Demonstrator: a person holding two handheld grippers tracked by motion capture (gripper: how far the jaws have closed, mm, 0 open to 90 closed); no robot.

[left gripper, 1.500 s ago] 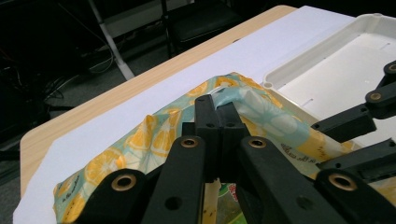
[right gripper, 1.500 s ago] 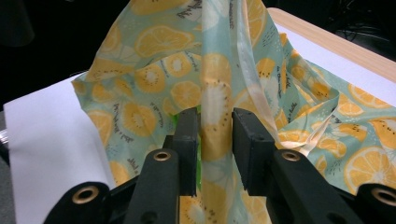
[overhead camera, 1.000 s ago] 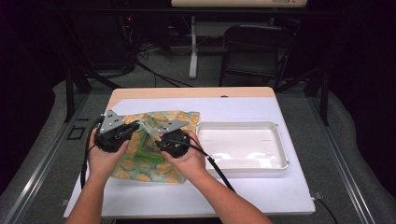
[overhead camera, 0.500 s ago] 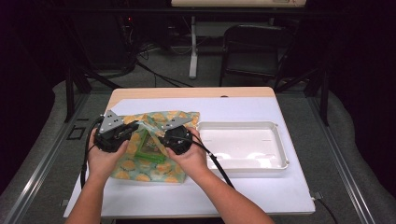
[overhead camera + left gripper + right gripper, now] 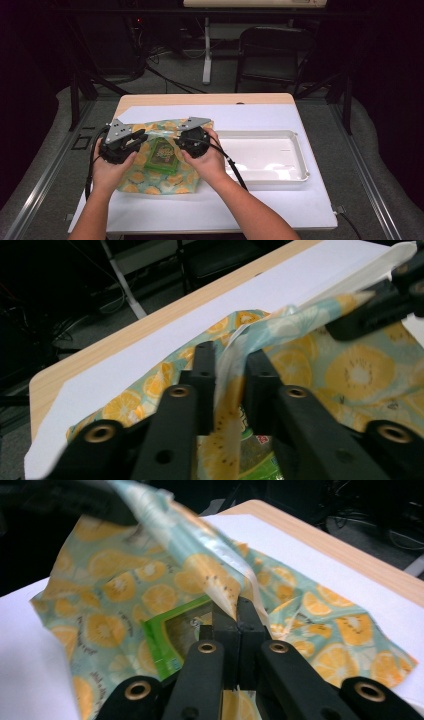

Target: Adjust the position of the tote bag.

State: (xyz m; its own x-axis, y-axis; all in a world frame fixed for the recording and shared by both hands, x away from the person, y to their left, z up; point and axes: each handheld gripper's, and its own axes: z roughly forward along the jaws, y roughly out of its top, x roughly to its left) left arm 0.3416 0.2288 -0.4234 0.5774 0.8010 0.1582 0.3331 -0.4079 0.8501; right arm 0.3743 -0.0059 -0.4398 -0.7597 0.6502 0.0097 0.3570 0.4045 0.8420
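Both forearms are bare, no sleeves showing; the left gripper (image 5: 134, 141) and right gripper (image 5: 176, 141) are black, each topped by a grey three-cornered plate with small holes; a black cable (image 5: 234, 167) trails from each; up close, the matte black jaws carry brass-coloured round rivets and small screw holes.

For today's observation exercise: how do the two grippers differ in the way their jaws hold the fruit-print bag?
The right gripper has its jaws pressed together on the bag's edge; the left gripper has a gap between its jaws, which have just been opening, with the film running loosely through. The right gripper sits near the fruit-print bag's middle, beside the green packet; the left gripper sits at its left side. Both lift the same upper layer.
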